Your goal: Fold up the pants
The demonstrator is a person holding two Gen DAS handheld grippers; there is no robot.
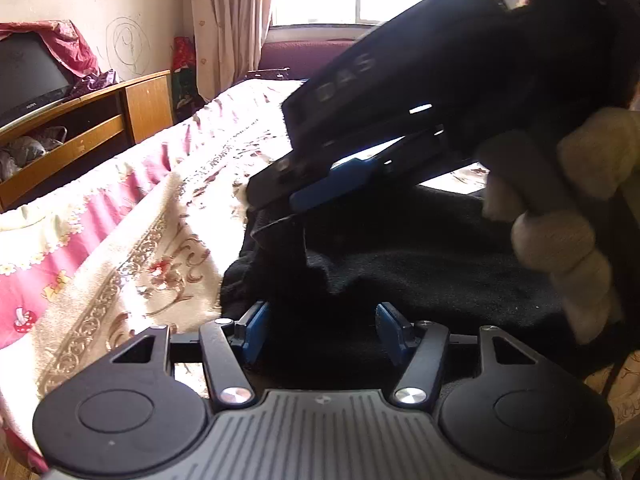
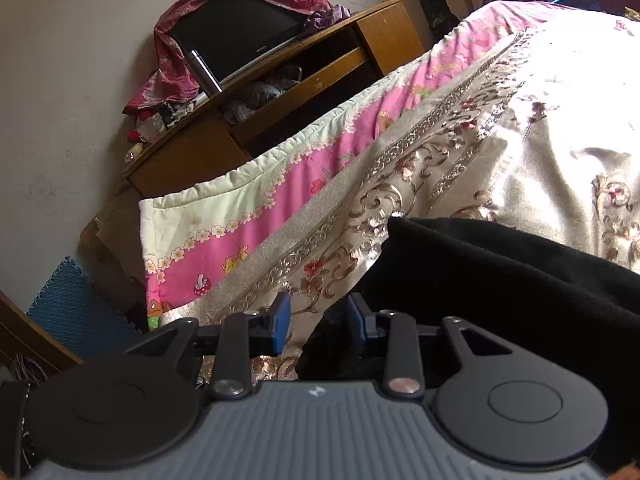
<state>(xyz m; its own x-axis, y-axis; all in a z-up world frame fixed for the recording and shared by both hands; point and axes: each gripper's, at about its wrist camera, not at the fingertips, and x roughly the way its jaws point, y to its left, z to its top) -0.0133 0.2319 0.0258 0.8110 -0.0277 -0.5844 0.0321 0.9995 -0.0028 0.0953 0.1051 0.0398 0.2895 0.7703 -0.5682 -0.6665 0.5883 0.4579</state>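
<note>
Pants (image 1: 420, 248): black, fleecy, soft and limp; I judge they sag and bunch when lifted, so best taken at a doubled edge or hem. They lie on the floral bedspread (image 2: 460, 148), under and ahead of both tongs. My left gripper (image 1: 320, 324) stands apart over the cloth, pads not pressing. My right gripper (image 2: 318, 320) is parted, the cloth's edge by one pad, not clamped. Beyond, to their left: TV cabinet (image 2: 304, 80).

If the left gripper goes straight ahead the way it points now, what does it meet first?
Most likely the black pants lying on the bed cover, right ahead of the left gripper. The right gripper hangs just beyond; its depth is unclear.
</note>
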